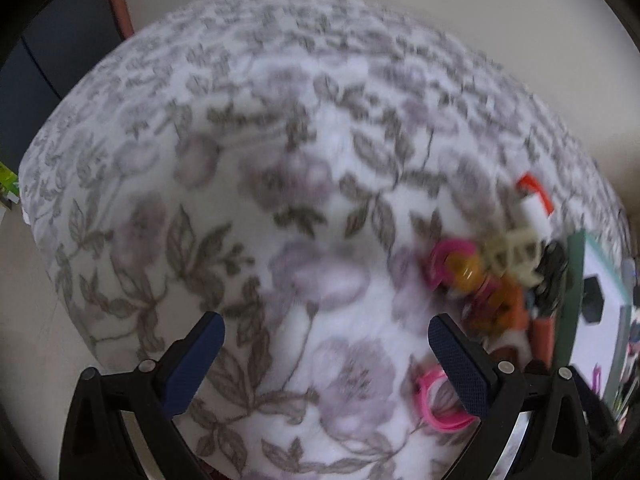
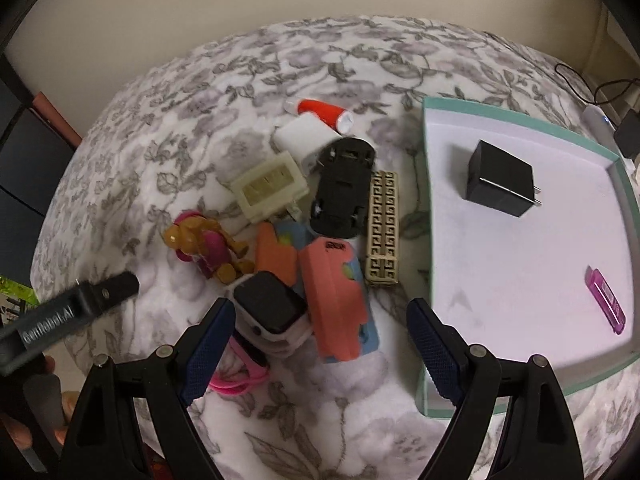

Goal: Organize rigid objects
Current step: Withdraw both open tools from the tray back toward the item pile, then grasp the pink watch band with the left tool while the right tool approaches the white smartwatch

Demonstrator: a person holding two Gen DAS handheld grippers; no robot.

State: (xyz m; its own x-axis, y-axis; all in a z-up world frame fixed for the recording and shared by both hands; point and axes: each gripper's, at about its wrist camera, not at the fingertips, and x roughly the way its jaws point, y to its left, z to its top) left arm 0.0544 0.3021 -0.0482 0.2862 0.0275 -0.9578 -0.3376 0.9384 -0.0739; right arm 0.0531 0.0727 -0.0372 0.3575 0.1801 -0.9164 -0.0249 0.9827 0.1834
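A pile of small objects lies on the floral blanket [image 2: 168, 128]: a red-and-white tube [image 2: 324, 113], a white adapter [image 2: 300, 138], a cream block [image 2: 268, 186], a black toy car [image 2: 343, 186], a beige patterned clip [image 2: 382, 228], an orange-pink toy figure [image 2: 204, 246], an orange-and-blue case [image 2: 336, 300] and a pink-strapped smartwatch [image 2: 270, 308]. My right gripper [image 2: 322, 330] is open just above the watch and case. The teal-rimmed tray [image 2: 427, 240] holds a black charger [image 2: 500, 182] and a purple USB stick [image 2: 606, 300]. My left gripper [image 1: 326, 350] is open over bare blanket, with the blurred pile [image 1: 500, 268] to its right.
The other gripper's black finger [image 2: 80, 300] and a hand [image 2: 24, 432] show at the left edge of the right wrist view. Cables and a dark plug [image 2: 628, 136] lie beyond the tray. Dark furniture [image 1: 60, 40] stands past the blanket's far left.
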